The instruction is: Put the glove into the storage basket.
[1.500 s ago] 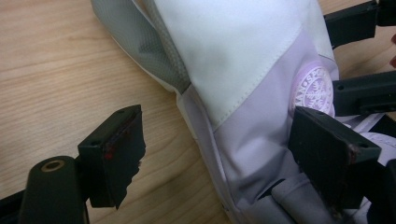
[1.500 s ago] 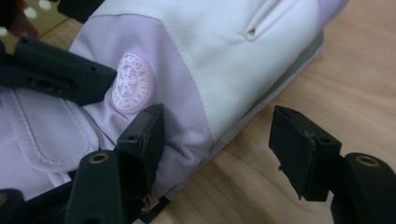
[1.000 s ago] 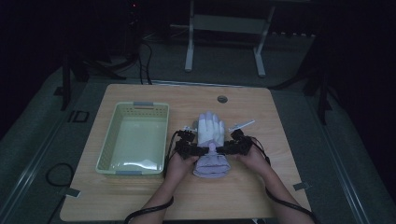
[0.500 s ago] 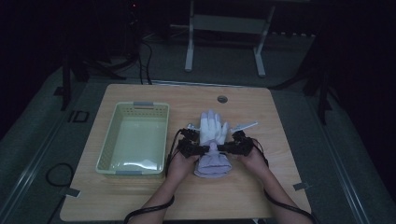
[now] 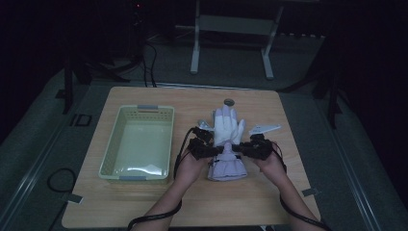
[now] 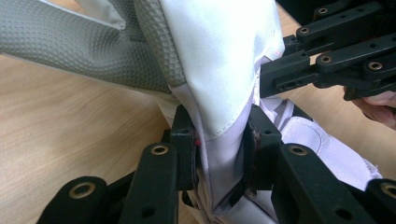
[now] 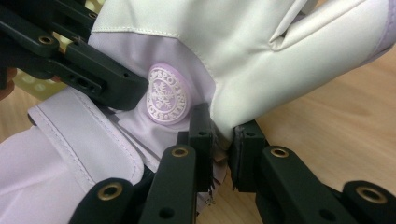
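Left tool (image 6: 218, 154) and right tool (image 7: 220, 140) are each clenched on a fold of the glove (image 5: 227, 144) at its wrist, one per side; the glove lies flat at the desk (image 5: 144, 202) centre. The padded fabric looks soft, light and limp, so expect sagging; grip at the seams. The basket (image 5: 137, 140) stands just to the left, with nothing between.

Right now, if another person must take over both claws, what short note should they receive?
Left claw: shut on the glove, pinching its wrist edge from the left.
Right claw: shut on the glove, pinching the opposite wrist edge beside the round badge.
Glove: lies on the table, fingers pointing away from the person, cuff toward them, to the right of the basket.
Done: both sides of the glove are gripped.
Left: probably lift it and carry it to the basket; this is a guess. Keep both grips firm.
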Action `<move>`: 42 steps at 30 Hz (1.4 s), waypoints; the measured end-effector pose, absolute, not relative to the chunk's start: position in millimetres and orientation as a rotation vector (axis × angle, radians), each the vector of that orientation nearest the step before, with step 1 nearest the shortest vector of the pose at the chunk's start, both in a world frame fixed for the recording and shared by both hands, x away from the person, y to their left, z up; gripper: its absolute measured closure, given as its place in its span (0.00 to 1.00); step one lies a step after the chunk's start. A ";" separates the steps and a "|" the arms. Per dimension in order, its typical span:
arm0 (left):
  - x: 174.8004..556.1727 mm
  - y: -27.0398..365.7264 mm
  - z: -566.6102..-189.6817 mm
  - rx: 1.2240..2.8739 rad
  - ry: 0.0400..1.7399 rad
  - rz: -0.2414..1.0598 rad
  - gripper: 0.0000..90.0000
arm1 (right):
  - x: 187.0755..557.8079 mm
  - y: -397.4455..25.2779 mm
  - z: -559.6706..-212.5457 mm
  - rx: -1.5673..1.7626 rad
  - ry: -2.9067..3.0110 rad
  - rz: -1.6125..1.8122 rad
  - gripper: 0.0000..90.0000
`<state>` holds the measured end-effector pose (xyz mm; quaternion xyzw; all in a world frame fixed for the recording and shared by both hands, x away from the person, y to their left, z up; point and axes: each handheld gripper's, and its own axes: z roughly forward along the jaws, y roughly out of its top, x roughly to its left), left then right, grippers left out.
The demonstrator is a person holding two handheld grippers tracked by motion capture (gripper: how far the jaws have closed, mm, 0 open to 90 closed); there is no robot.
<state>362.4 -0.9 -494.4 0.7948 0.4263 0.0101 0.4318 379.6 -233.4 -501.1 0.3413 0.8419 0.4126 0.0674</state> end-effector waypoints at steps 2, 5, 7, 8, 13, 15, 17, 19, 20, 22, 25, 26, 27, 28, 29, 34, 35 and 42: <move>360.6 -2.4 -486.0 1.983 1.045 0.038 0.78 | 375.0 -237.8 -490.0 1.014 2.510 1.267 0.90; 358.6 -3.7 -473.1 1.979 1.019 0.046 0.78 | 372.1 -240.8 -481.4 1.008 2.491 1.291 0.90; 358.2 -3.8 -464.9 1.993 0.998 0.055 0.78 | 370.0 -242.6 -475.1 0.997 2.473 1.308 0.90; 358.2 -3.5 -461.2 1.993 0.990 0.056 0.78 | 369.2 -243.1 -471.7 0.997 2.471 1.313 0.90; 356.7 0.9 -442.5 2.007 0.959 0.072 0.78 | 363.8 -242.0 -456.4 0.985 2.432 1.353 0.90; 356.3 1.7 -439.1 2.009 0.955 0.080 0.78 | 363.5 -241.3 -453.8 0.982 2.430 1.360 0.90; 355.9 4.7 -431.5 2.019 0.949 0.091 0.78 | 363.7 -238.5 -447.5 0.985 2.422 1.378 0.90; 355.9 8.7 -426.0 2.023 0.945 0.095 0.78 | 363.9 -233.9 -440.8 0.976 2.424 1.388 0.90; 356.1 10.4 -424.0 2.028 0.941 0.094 0.78 | 363.9 -233.9 -440.8 0.976 2.424 1.388 0.90; 356.9 15.3 -419.2 2.032 0.937 0.097 0.78 | 364.0 -229.9 -436.6 0.972 2.422 1.394 0.90; 357.2 23.1 -412.4 2.036 0.928 0.113 0.78 | 364.9 -222.4 -430.7 0.963 2.417 1.400 0.90; 357.4 26.2 -410.5 2.035 0.926 0.114 0.78 | 365.0 -220.1 -429.2 0.961 2.415 1.403 0.90; 358.0 30.5 -408.2 2.036 0.926 0.112 0.78 | 365.1 -217.0 -427.3 0.959 2.413 1.404 0.90; 358.1 33.7 -406.1 2.037 0.927 0.114 0.78 | 365.6 -213.2 -425.0 0.954 2.415 1.405 0.90; 358.1 36.9 -404.0 2.040 0.927 0.119 0.78 | 366.2 -209.9 -423.3 0.954 2.416 1.409 0.90; 357.8 54.8 -394.0 2.044 0.927 0.132 0.78 | 367.7 -192.7 -415.6 0.941 2.412 1.424 0.90; 357.8 58.9 -392.1 2.048 0.929 0.129 0.78 | 367.7 -189.4 -414.4 0.931 2.409 1.433 0.90; 356.9 86.1 -385.8 2.055 0.937 0.141 0.78 | 370.8 -163.1 -408.8 0.899 2.423 1.453 0.90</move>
